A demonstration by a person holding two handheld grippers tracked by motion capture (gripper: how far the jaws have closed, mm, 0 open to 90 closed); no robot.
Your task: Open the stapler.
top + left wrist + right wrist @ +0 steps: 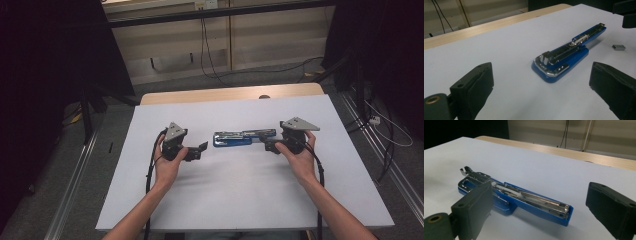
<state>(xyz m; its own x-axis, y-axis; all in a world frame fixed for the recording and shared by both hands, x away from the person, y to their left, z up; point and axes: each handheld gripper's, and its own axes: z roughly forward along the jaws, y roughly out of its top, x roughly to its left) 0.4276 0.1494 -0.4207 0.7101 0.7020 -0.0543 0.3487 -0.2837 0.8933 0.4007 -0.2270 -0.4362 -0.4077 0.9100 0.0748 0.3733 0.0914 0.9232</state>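
Observation:
A blue stapler [244, 137] lies swung open flat in the middle of the white table [235, 190], its metal staple channel facing up. My left gripper [201, 148] rests a short way off its left end, jaws wide apart and empty. In the left gripper view the stapler [566, 57] lies ahead of the left gripper [541, 80], untouched. My right gripper [268, 145] sits at the stapler's right end. In the right gripper view the stapler [519, 197] lies between the spread jaws of the right gripper [540, 195], and the pads [477, 205] do not press on it.
A small grey strip of staples [618, 47] lies on the table beside the stapler's far end. A wooden table edge [225, 94] runs along the back. Beyond it are floor cables [210, 60] and dark stands at both sides.

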